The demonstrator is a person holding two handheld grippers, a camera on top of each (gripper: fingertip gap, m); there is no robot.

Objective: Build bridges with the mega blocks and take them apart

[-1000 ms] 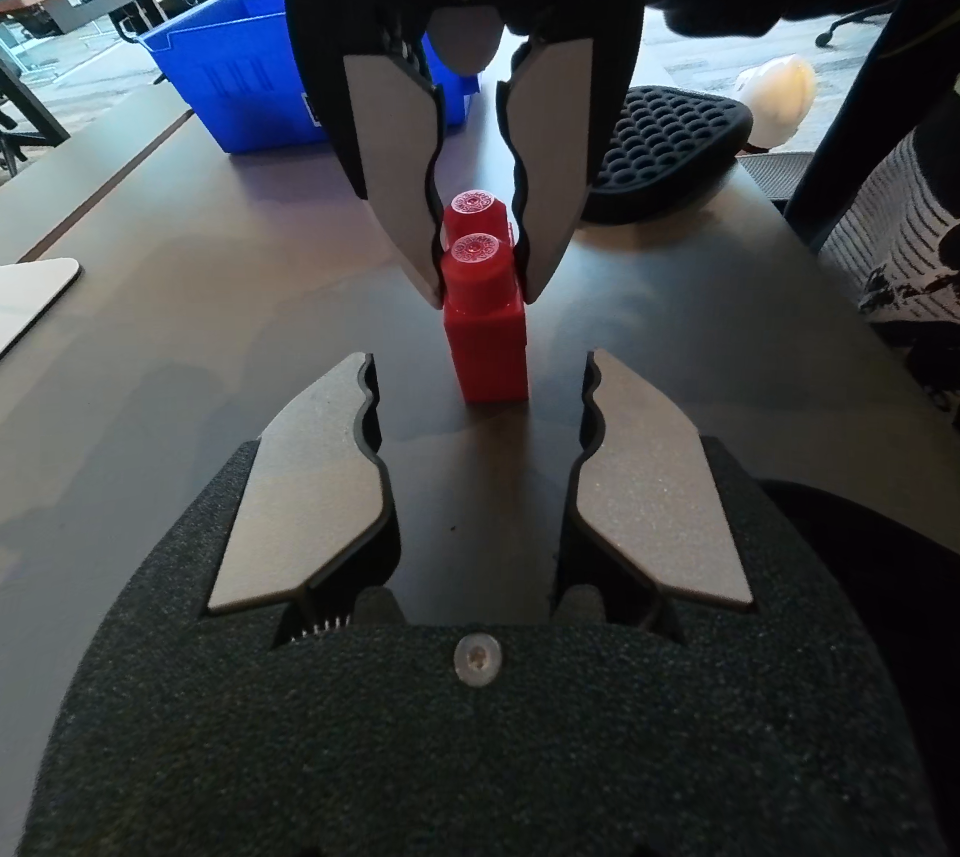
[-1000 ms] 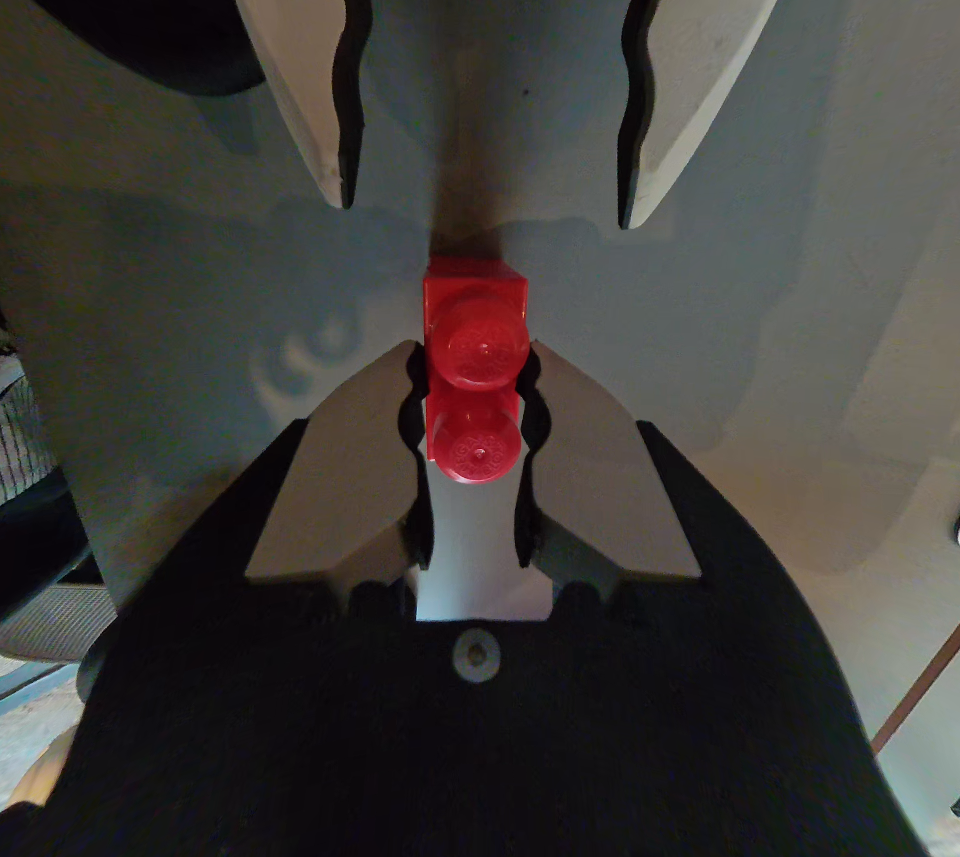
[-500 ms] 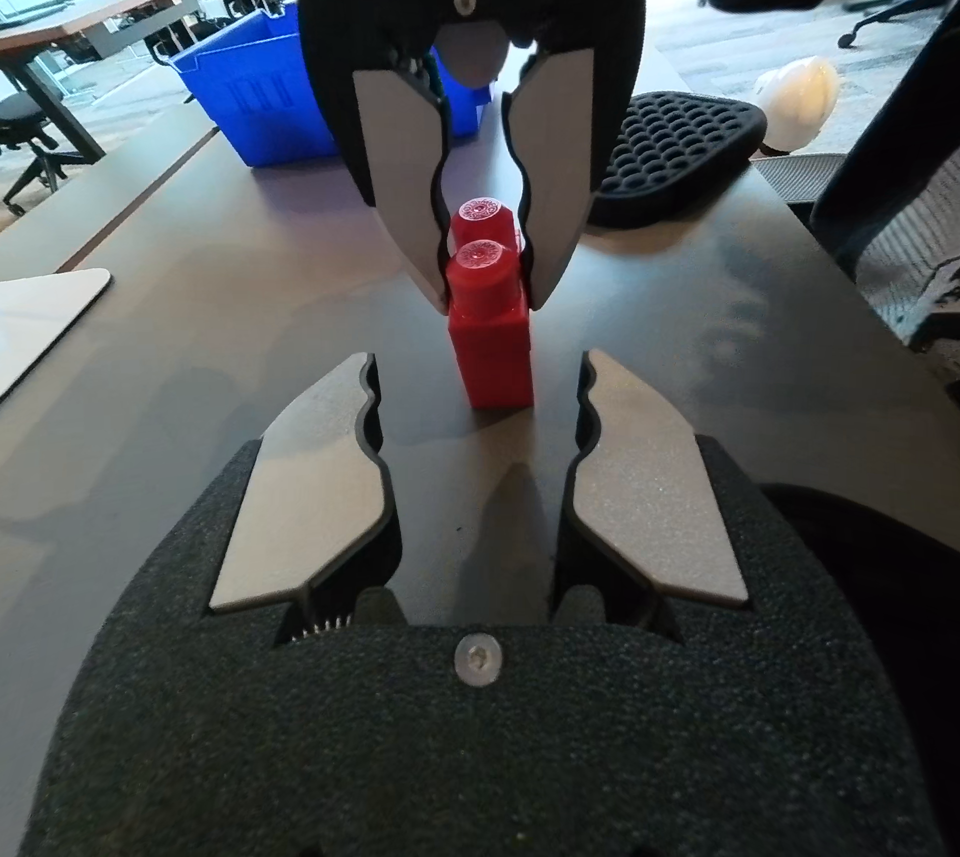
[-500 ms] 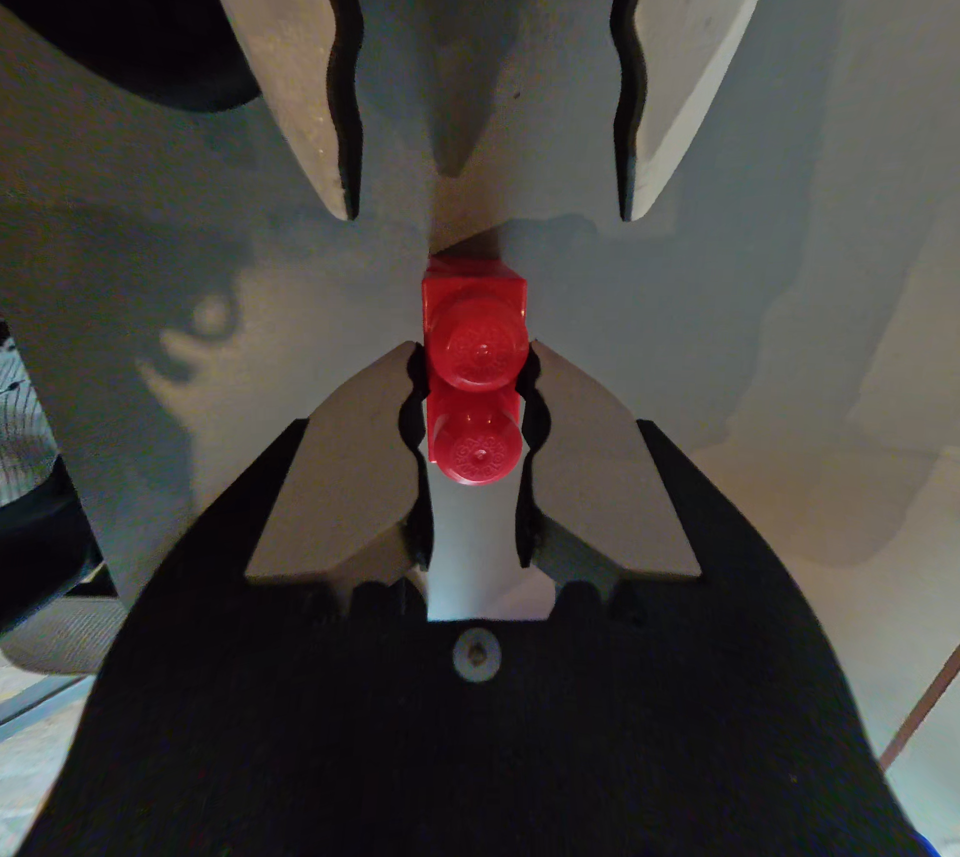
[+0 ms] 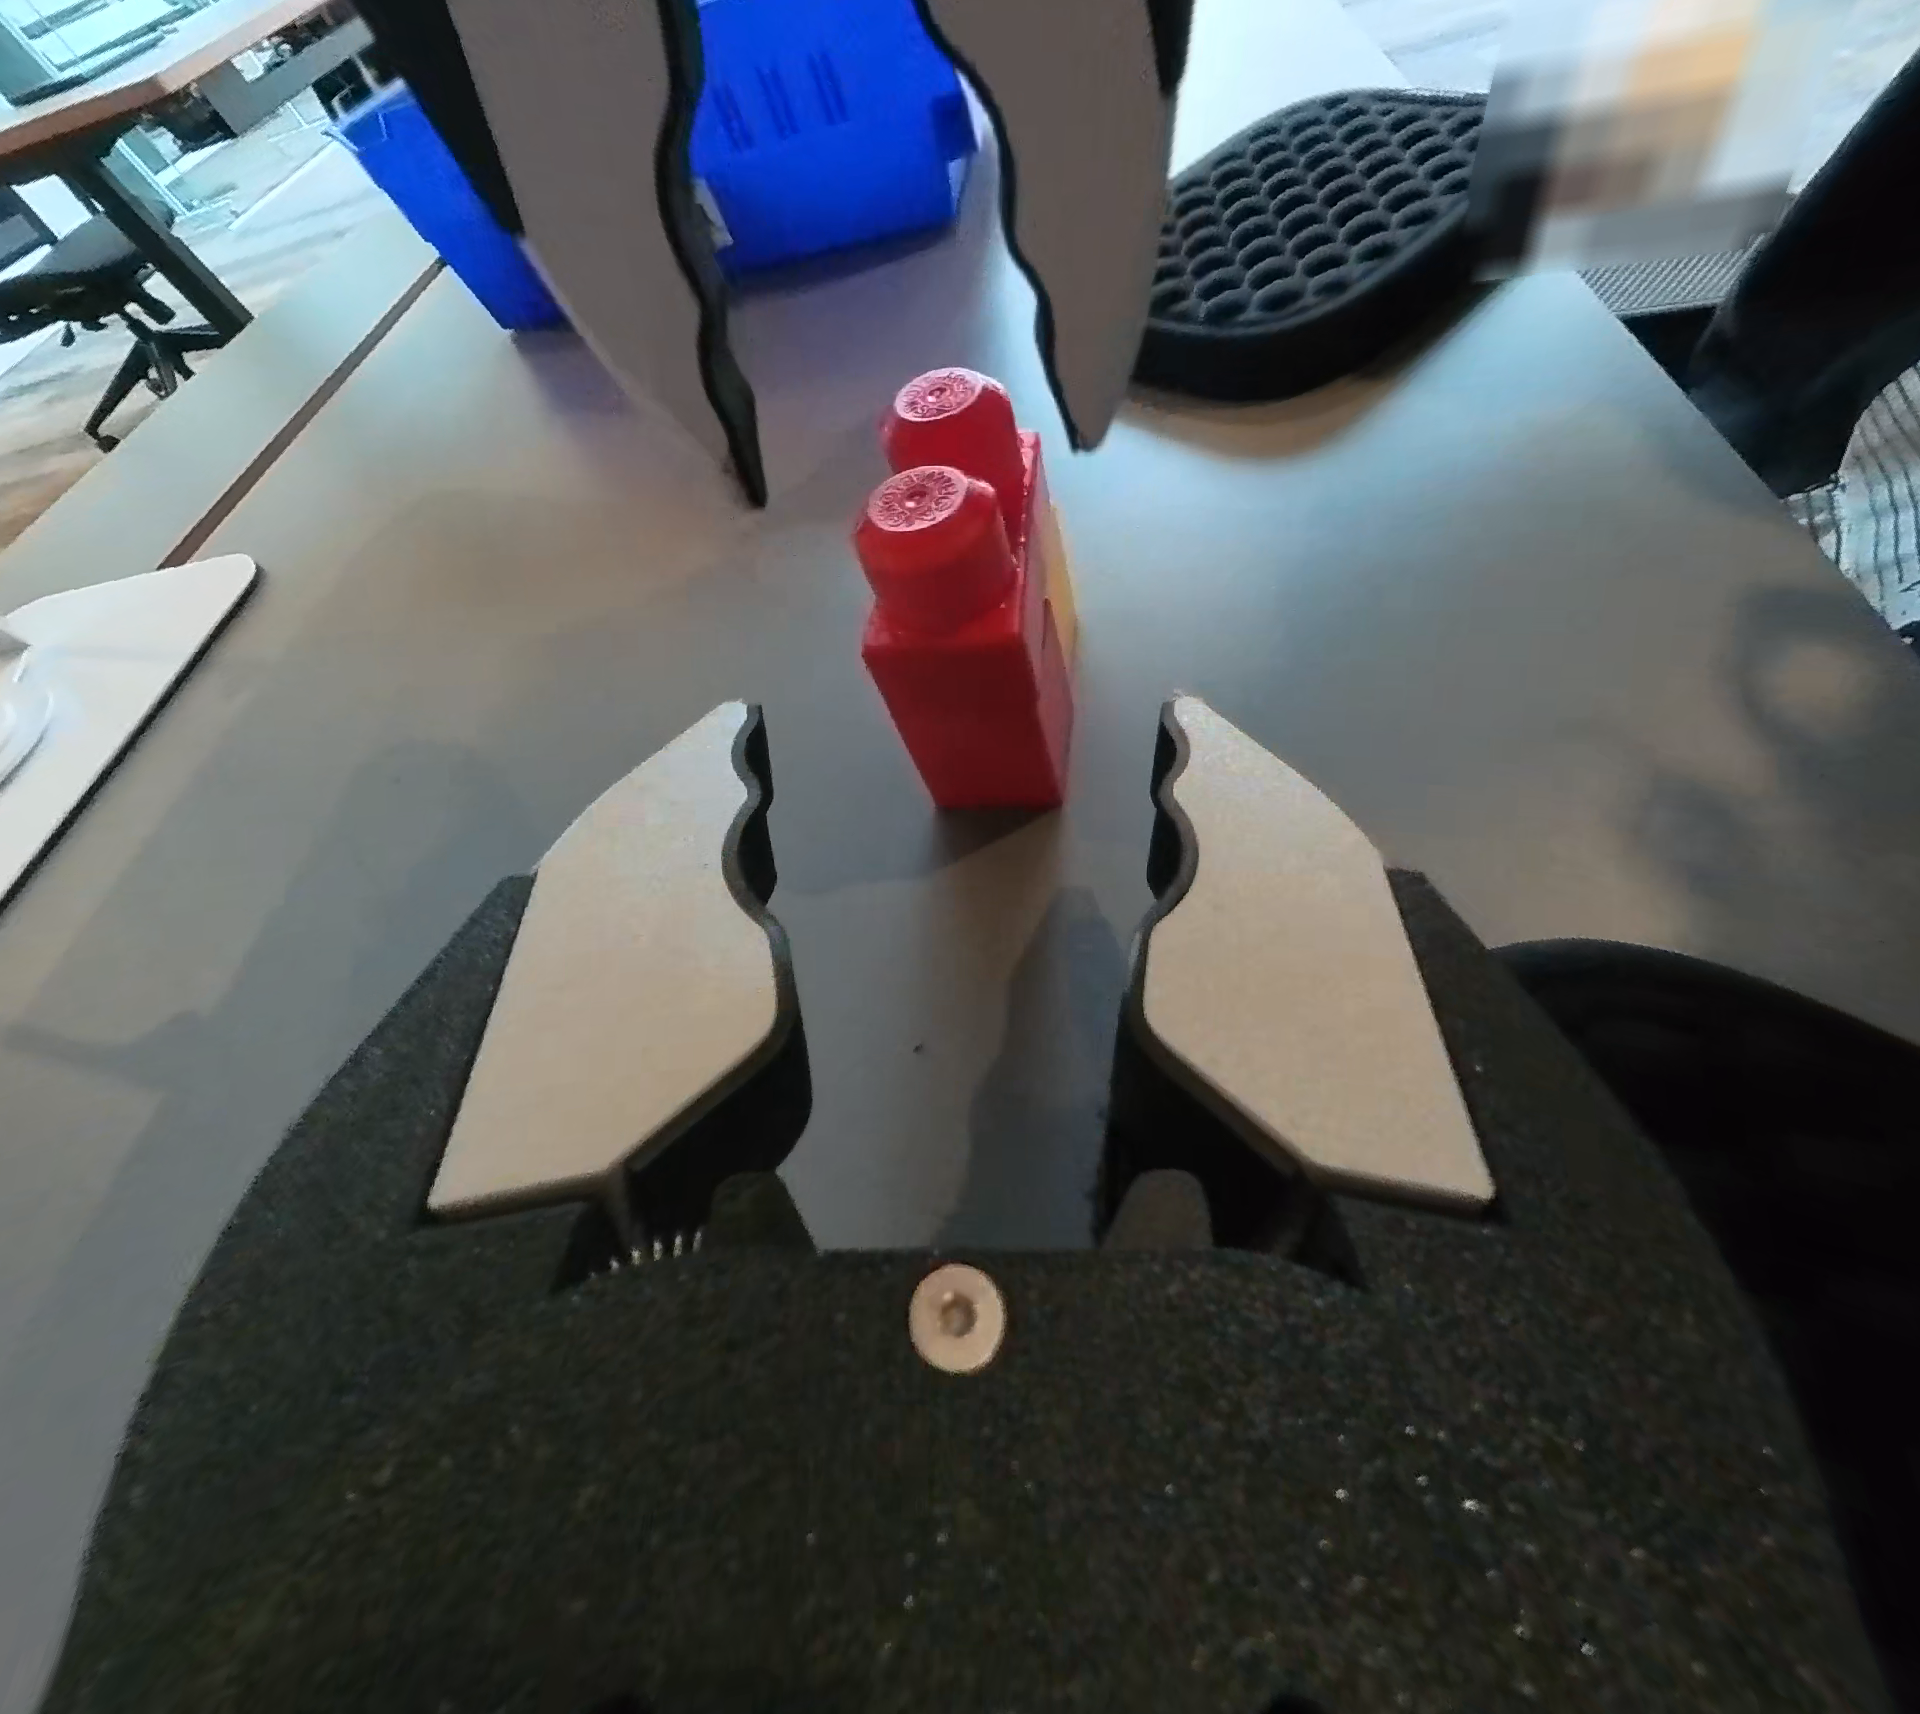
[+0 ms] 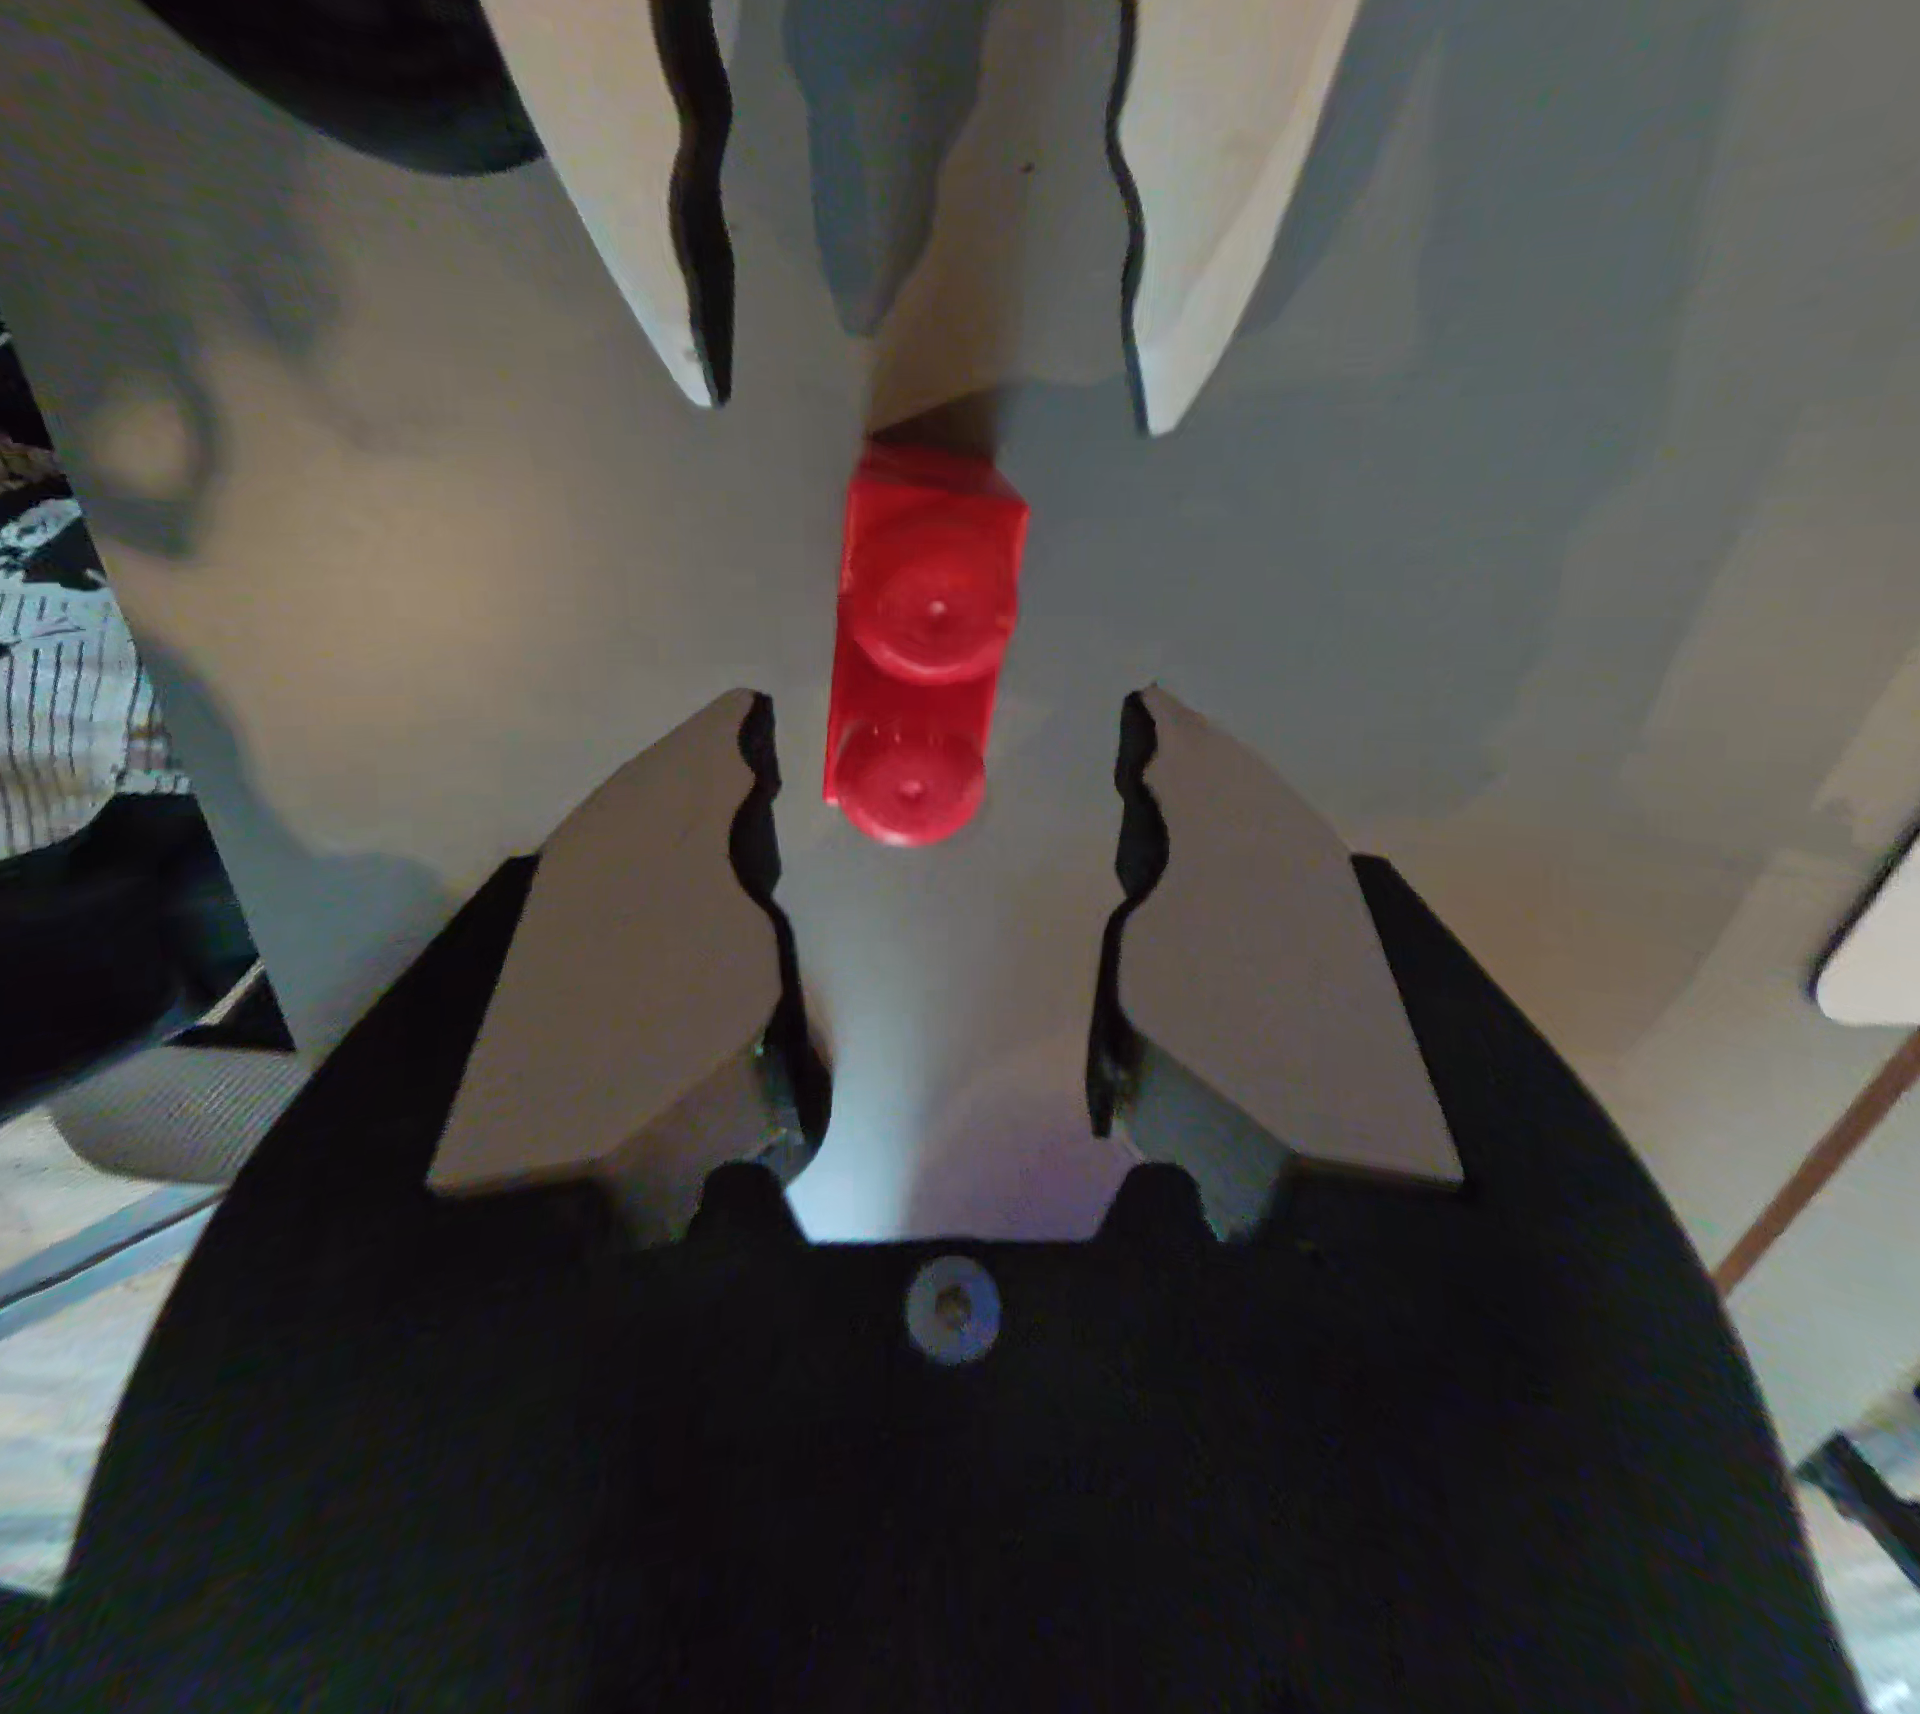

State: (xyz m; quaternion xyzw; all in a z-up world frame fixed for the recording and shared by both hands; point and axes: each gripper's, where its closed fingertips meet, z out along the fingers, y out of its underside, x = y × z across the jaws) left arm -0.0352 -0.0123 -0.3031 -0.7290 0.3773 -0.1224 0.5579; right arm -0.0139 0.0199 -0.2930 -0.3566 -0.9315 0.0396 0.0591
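A red two-stud block [image 5: 966, 625] stands upright on the dark table [image 5: 416, 677]; it also shows in the right wrist view [image 6: 920, 646]. My left gripper [image 5: 961, 760] is open, low by the table, its fingertips just short of the block on either side. My right gripper [image 6: 945, 729] is open above the block, with gaps between both pads and the block. It also shows in the left wrist view [image 5: 914, 459], pointing down, lifted clear of the studs.
A blue bin [image 5: 821, 126] stands at the back of the table. A black honeycomb cushion [image 5: 1330, 210] lies at the back right. A white pad [image 5: 114, 636] lies at the left. The table's right edge is near a chair. Left tips to right tips: about 5 cm.
My right gripper opened off the red block and lifted away; the block stays standing on the table. My left gripper moved a little closer to the block.
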